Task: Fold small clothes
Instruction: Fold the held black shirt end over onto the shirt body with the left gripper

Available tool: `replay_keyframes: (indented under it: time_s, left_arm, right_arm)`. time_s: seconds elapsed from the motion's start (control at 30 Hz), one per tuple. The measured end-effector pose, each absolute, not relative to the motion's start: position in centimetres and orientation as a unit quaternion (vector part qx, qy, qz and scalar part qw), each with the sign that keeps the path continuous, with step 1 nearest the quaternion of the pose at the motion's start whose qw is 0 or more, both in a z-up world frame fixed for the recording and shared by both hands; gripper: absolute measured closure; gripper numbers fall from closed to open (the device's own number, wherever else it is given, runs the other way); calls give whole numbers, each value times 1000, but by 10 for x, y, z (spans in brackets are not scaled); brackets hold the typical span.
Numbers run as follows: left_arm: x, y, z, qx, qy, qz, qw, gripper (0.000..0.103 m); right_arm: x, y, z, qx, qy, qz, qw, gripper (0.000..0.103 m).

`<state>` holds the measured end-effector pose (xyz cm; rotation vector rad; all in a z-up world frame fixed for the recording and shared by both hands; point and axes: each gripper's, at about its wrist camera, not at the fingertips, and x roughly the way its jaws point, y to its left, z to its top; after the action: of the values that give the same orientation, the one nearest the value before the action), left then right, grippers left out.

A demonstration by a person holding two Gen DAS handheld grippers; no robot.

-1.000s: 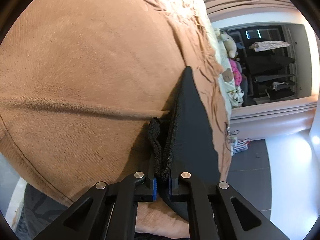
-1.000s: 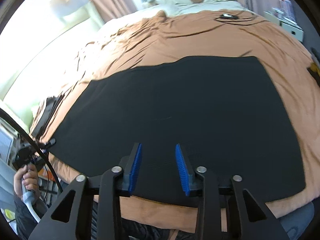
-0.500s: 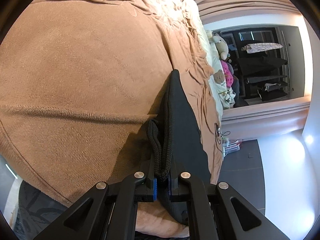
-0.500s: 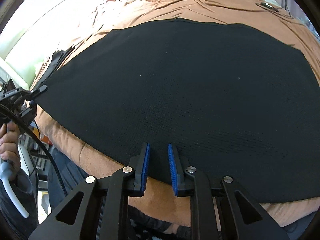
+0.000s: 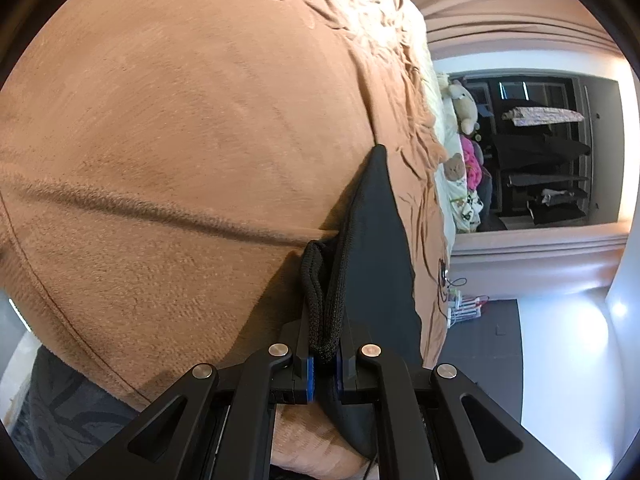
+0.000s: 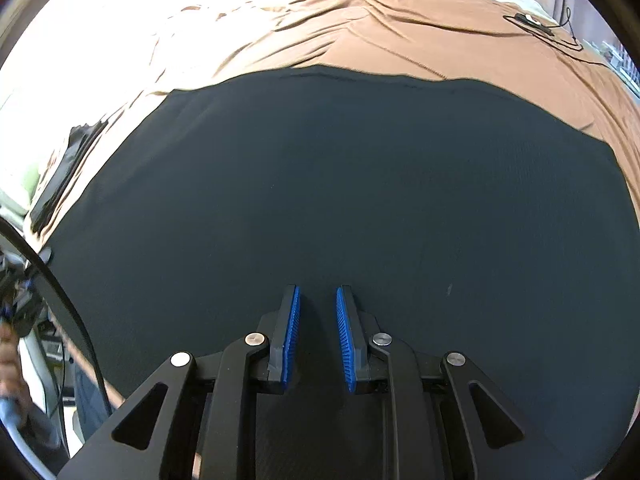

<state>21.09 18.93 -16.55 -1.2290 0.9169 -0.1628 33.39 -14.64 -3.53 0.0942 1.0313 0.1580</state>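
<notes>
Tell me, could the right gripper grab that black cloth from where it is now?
Probably yes. The right gripper hangs just above the black cloth with a gap between its blue pads, and nothing lies between. The left gripper pinches one corner.

We see the left gripper (image 5: 323,364) with black angular linkage arms, silver round rivets, thin blue pads, the right gripper (image 6: 317,336) with the same black frame, ribbed blue pads (image 6: 291,336), triangular cut-outs.
</notes>
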Motion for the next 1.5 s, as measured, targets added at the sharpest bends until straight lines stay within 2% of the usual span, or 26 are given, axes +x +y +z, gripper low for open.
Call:
replay_keyframes:
  time_s: [0.7, 0.97, 1.5]
  left_arm:
    - [213, 194, -181, -589, 409, -74, 693, 97]
    - [218, 194, -168, -598, 386, -122, 692, 97]
    - [245, 165, -108, -586, 341, -208, 705, 97]
  right_arm:
    - [457, -178, -47, 48, 503, 39, 862, 87]
    - [498, -178, -55, 42, 506, 18, 861, 87]
    - [401, -176, -58, 86, 525, 89, 842, 87]
